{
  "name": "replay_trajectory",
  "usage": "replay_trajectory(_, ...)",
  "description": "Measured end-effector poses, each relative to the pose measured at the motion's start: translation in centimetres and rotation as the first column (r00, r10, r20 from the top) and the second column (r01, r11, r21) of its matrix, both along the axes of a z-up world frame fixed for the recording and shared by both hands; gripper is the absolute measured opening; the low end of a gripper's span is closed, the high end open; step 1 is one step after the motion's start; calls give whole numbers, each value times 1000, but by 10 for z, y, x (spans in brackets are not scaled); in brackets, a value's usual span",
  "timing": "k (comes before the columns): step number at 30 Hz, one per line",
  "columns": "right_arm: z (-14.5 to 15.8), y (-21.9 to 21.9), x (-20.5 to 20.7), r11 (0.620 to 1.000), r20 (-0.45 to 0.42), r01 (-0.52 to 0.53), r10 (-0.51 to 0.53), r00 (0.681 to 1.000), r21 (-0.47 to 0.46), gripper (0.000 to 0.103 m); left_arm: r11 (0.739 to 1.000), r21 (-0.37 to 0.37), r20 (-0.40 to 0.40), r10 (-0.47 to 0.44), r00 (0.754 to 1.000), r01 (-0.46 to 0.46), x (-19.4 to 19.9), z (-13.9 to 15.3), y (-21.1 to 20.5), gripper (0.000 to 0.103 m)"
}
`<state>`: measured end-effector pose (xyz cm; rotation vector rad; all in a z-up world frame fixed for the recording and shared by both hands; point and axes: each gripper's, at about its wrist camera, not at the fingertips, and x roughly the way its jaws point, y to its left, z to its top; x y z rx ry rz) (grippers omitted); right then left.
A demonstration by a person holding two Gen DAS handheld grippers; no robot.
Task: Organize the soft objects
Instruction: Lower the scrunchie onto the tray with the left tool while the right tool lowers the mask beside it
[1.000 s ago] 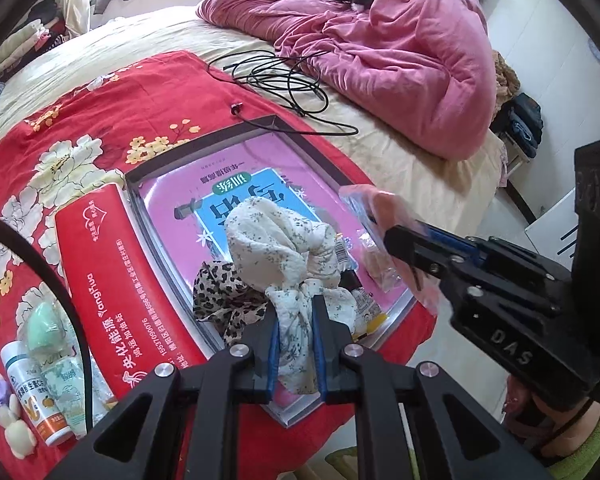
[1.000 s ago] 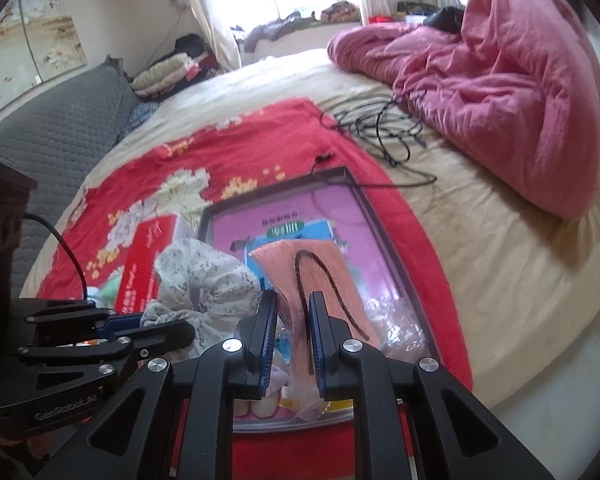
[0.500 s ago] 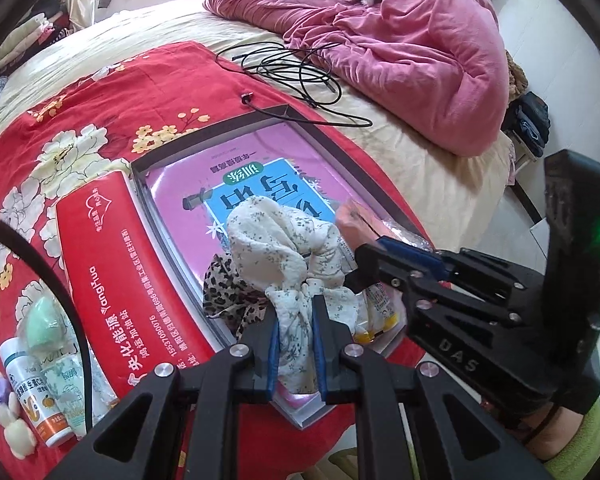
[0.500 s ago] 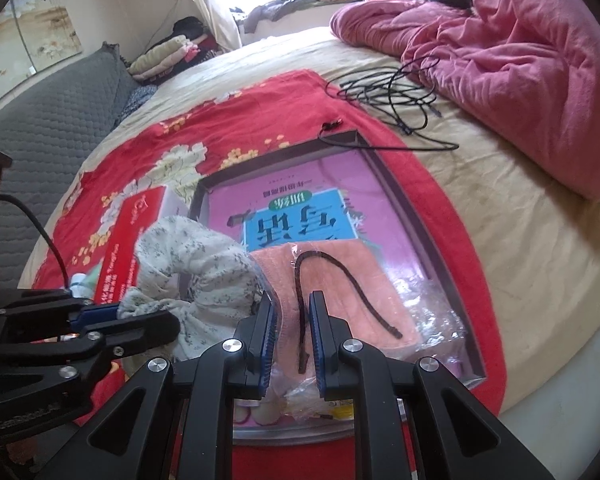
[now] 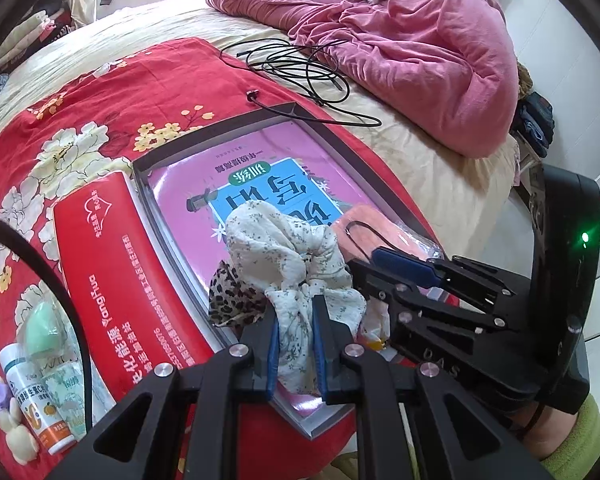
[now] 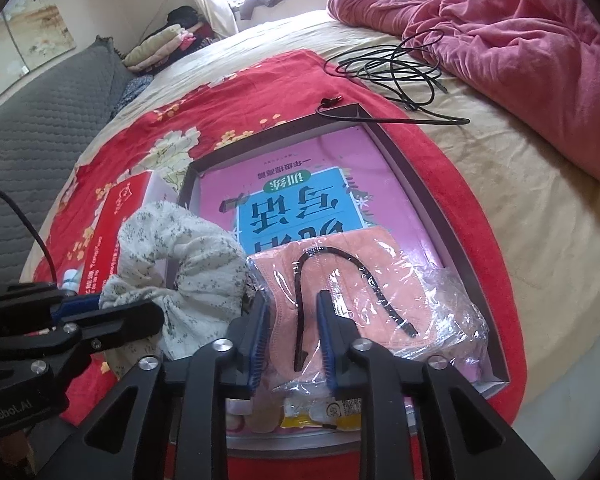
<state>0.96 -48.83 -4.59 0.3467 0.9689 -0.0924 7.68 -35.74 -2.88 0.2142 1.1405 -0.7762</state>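
On the bed (image 6: 532, 208), a shallow tray (image 6: 436, 216) lies on the red floral cloth (image 6: 260, 92). At the tray's near edge, the left gripper (image 5: 294, 344) pinches a white floral scrunchie (image 5: 284, 256). Just beside it, over the tray, the right gripper (image 6: 292, 340) pinches a bagged pink cloth (image 6: 364, 280).

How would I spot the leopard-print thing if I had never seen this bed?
Start at the red floral blanket on the bed and find the shallow grey box holding a pink book. At the box's near edge, beside the white floral scrunchie, lies the leopard-print scrunchie: the only brown-and-black spotted fabric there.
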Motion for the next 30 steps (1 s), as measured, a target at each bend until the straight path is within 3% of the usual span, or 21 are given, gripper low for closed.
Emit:
replay_trajectory(6, 3, 0, -2, 1000, 3, 1, -1, 1000, -7, 36, 1000, -2, -5, 16, 1000, -16, 8, -1, -1, 15)
replay_trajectory(17, 24, 0, -15, 997, 11, -7, 8, 1000, -80, 59, 1000, 0, -2, 15, 1000, -15, 14, -2, -8, 15)
replay_trajectory(30, 27, 1, -25, 993, -10, 25, -26, 1000, -118, 66, 999, 29, -29, 35, 999, -34, 20, -17, -8, 17)
